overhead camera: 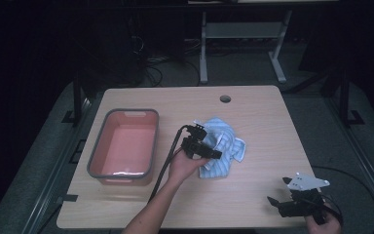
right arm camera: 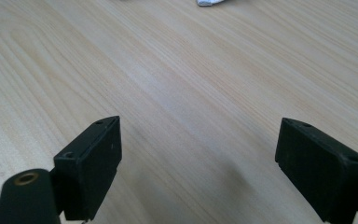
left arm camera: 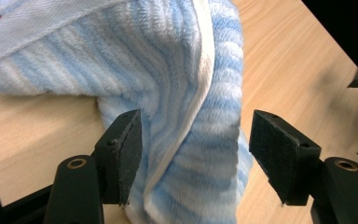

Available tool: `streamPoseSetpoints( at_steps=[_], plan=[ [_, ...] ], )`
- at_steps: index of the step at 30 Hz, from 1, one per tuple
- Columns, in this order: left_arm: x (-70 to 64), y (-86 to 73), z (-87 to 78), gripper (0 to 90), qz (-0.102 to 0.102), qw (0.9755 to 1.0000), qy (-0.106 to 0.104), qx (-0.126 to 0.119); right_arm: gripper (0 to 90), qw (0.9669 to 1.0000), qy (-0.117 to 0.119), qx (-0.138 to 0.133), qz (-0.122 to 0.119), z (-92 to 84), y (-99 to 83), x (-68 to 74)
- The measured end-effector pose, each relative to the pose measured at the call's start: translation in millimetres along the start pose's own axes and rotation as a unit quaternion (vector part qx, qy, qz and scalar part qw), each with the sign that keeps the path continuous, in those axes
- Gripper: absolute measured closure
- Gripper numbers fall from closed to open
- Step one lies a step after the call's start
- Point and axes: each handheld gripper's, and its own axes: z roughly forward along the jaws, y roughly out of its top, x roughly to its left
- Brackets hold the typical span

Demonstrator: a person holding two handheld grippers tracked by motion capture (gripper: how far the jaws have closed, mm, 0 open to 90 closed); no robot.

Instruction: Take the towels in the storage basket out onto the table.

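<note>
With my left gripper (left arm camera: 193, 149) standing wide around a fold of the striped towel (overhead camera: 222, 146) at mid-frame, right gripper (overhead camera: 285, 202) open and idle at lower right, I judge closing firmly on it comes next.

High view looks down on the whole table (overhead camera: 253, 112); both gripper views sit close, sharing its wooden top
</note>
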Motion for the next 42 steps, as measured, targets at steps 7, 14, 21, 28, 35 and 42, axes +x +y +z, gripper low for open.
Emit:
streamPoseSetpoints(
  at_steps=[7,14,21,28,35,42],
  plan=[
    [1.7,-10.3,-11.8,34.4,0.006,1.0,0.002,-0.003,13.9,1.0,-0.001,0.001,0.0,1.0,0.8,1.1],
    [2.0,-22.6,-19.5,32.6,0.008,1.0,-0.001,-0.004,13.9,1.0,-0.002,0.006,0.001,2.8,1.1,-0.3],
    [0.7,-33.8,-25.7,32.2,0.015,0.9998,-0.006,-0.007,13.9,0.9999,-0.006,0.011,0.005,5.0,0.6,-1.7],
    [7.7,-46.1,-31.3,32.2,0.01,0.9998,-0.009,-0.011,13.9,0.9998,-0.009,0.014,0.006,5.7,-0.4,-2.0],
    [7.6,-61.1,-34.8,32.6,0.011,0.9997,-0.016,-0.012,13.9,0.9998,-0.01,0.016,0.009,5.2,-2.0,-2.1],
    [4.6,-73.1,-39.1,32.2,0.015,0.9995,-0.021,-0.016,13.9,0.9997,-0.013,0.017,0.009,4.9,-1.9,-0.6]
  ],
)
